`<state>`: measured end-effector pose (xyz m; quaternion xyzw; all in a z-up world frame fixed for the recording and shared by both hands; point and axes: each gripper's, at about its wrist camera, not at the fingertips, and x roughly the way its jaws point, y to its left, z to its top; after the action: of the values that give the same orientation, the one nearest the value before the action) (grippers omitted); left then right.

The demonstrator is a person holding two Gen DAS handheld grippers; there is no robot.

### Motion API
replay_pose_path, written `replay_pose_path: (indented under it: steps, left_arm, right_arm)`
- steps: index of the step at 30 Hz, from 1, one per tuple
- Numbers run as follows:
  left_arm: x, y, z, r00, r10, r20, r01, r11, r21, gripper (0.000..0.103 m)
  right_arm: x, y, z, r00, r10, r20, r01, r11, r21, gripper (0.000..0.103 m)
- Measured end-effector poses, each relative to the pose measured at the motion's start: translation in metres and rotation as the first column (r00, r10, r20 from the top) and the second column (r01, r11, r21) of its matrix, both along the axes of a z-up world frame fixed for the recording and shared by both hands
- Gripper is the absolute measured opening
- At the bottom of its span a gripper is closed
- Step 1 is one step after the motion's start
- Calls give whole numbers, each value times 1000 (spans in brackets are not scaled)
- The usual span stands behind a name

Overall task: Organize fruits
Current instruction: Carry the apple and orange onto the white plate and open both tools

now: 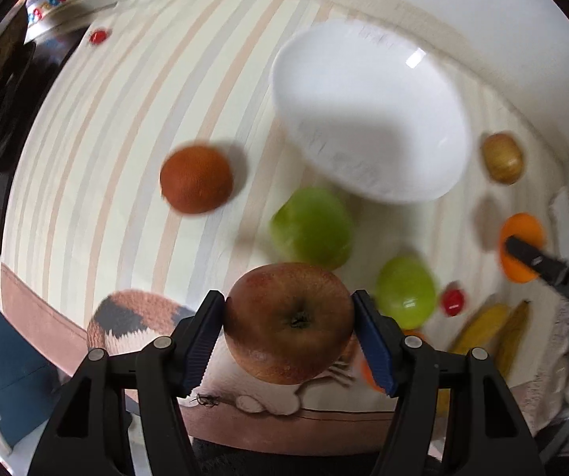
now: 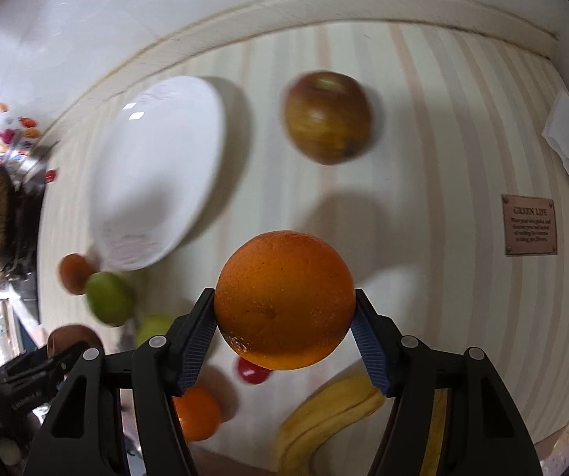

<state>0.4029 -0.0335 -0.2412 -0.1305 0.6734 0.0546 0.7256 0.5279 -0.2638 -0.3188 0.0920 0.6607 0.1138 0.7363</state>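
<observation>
Left gripper (image 1: 288,319): jaws clamped on red apple (image 1: 289,322), held above counter w/ striped cloth (image 1: 125,127). Right gripper (image 2: 284,309): jaws pinch orange (image 2: 284,299). White bowl (image 1: 367,119) empty, toward counter's far edge. Risk: round, smooth fruit slipping from pads; grippers colliding over bowl.

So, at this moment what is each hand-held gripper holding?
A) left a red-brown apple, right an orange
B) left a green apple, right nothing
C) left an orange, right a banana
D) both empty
A: the left hand-held gripper is clamped on the red-brown apple, and the right hand-held gripper grips the orange between its blue pads.
</observation>
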Motion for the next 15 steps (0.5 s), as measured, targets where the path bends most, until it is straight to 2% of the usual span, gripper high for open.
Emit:
replay_pose_path:
  steps: [4,8,11,15]
  left_arm:
    - [34,2,45,995,-40,93,45,997,-57,63]
    - [84,11,56,989,-87,123,96,993,-70,63]
    - [122,18,44,987,-119,112,129,989,-78,63]
    - [163,17,19,980,-184,69,190,978,-87,63]
  right_arm:
    - [5,27,18,1000,-5,27,3,999,52,68]
    - [29,59,18,999,-5,44,2,998,60,68]
    - [45,76,15,999,-8,51,6,999,43,68]
    - [73,104,-7,999,-22,40,21,1000,17,68]
